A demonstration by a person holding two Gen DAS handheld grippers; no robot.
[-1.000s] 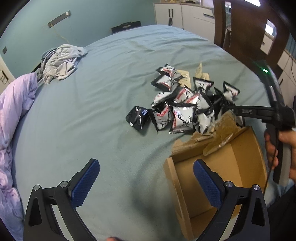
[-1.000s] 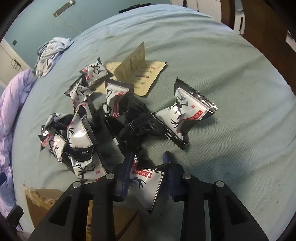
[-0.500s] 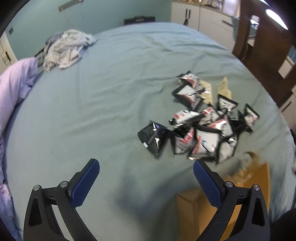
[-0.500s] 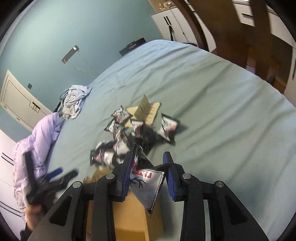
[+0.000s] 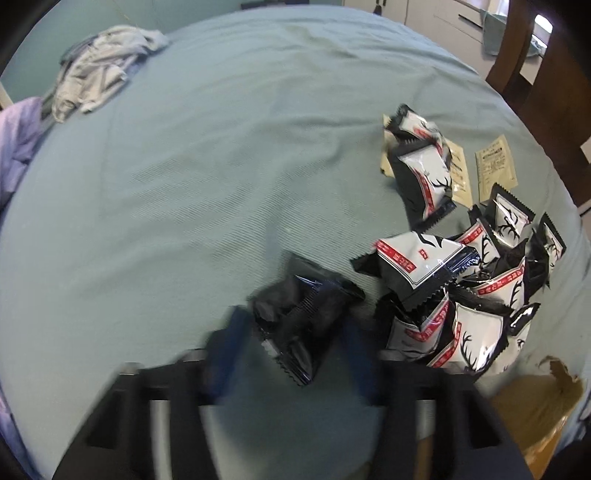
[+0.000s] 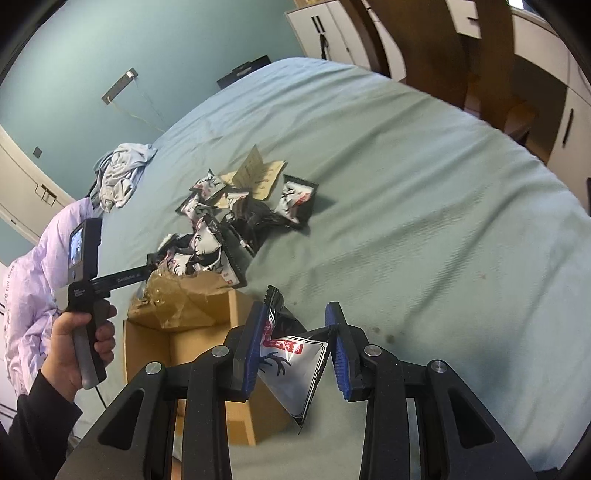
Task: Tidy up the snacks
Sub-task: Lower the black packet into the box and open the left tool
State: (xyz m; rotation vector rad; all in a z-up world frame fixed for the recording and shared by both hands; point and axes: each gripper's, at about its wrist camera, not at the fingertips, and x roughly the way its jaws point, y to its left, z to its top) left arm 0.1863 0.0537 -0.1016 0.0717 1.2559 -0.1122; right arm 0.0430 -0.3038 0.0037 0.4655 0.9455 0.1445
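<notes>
A black snack packet [image 5: 303,314] lies on the teal bedspread [image 5: 221,166], left of a pile of black-and-white snack packets [image 5: 461,288]. My left gripper [image 5: 291,339] has come down around it; the blurred jaws are closing and the pads meet its two sides. My right gripper [image 6: 295,310] is shut on a white packet with a red band [image 6: 291,362], held beside the open cardboard box [image 6: 240,369]. From the right wrist the pile [image 6: 210,236] lies beyond the box, and a hand [image 6: 74,347] holds the left tool's handle.
Paper leaflets [image 5: 495,166] lie under the far side of the pile. A heap of clothes [image 5: 99,74] and a lilac quilt [image 6: 33,266] sit at the bed's far left. A wooden chair [image 5: 535,55] and cabinets [image 6: 332,33] stand past the bed's right edge.
My left gripper moved from the box to the lone black packet, sank onto it and narrowed its wide jaws around it. My right gripper lifted its packet from the pile to beside the box.
</notes>
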